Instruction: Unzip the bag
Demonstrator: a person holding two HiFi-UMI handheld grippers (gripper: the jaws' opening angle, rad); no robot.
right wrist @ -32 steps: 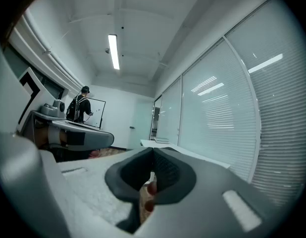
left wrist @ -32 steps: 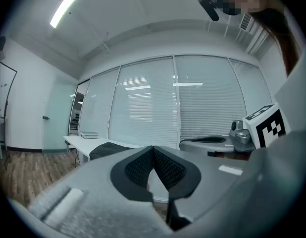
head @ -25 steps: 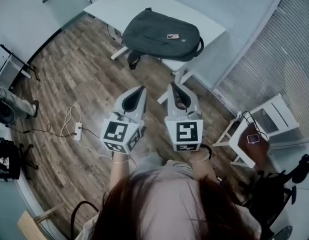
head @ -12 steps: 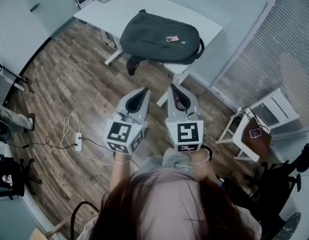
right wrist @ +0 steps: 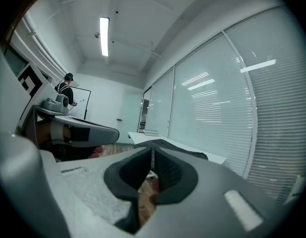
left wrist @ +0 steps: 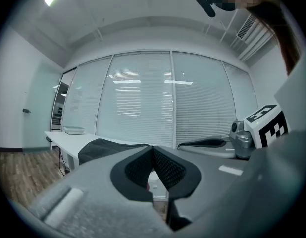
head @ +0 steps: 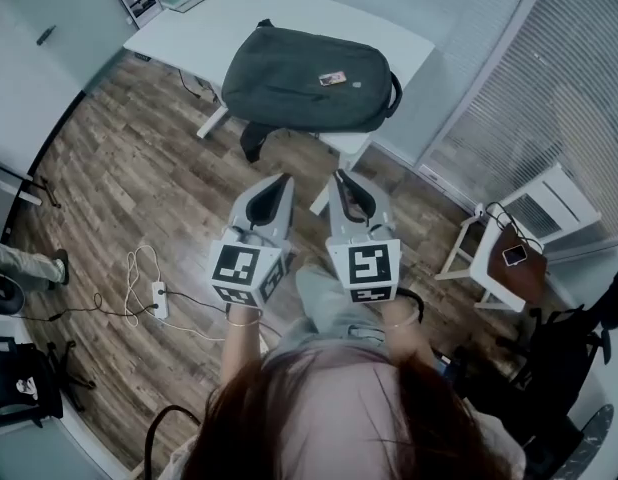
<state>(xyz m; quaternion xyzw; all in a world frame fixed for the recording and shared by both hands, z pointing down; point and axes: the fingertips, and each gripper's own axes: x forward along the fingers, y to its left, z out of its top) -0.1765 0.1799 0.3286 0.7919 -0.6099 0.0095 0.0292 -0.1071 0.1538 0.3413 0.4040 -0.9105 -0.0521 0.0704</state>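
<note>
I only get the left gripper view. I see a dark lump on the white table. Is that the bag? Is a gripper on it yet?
Observer: Yes, a dark backpack lying flat on the table. The left gripper and right gripper are both short of it, over the wooden floor.
Operator: What is the right gripper doing?
Observer: Its jaws have just been opening, a thin slit apart, nothing between them.
Operator: Where's the bag's handle?
Observer: The handle is at the end nearest the blinds.
</note>
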